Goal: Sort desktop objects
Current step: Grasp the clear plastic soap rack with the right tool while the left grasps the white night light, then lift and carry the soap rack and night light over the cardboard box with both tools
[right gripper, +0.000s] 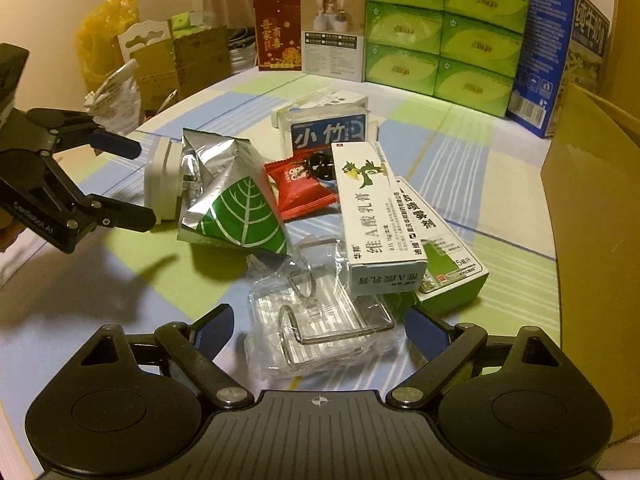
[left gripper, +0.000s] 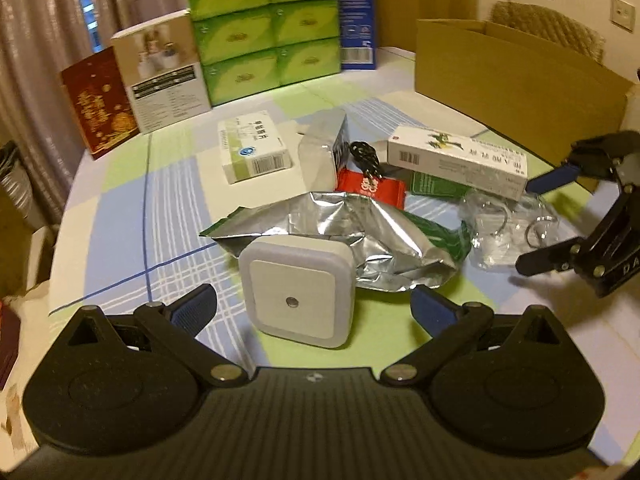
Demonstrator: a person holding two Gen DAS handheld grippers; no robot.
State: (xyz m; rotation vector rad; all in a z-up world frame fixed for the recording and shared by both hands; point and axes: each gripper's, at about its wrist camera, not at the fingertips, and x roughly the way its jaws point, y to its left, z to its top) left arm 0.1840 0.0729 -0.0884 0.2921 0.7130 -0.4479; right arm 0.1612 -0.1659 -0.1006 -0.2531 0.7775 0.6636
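My left gripper is open, its jaws either side of a white square night light that stands on the tablecloth; it also shows in the right wrist view. Behind it lies a crumpled silver and green foil bag. My right gripper is open around a clear plastic packet of metal hooks. Past it lies a white ointment box on a green and white box. A red candy wrapper and a black cable lie mid-pile.
An open cardboard box stands at the right. Green tissue packs, a blue carton, a white box and a red box line the back. A medicine box lies on the cloth.
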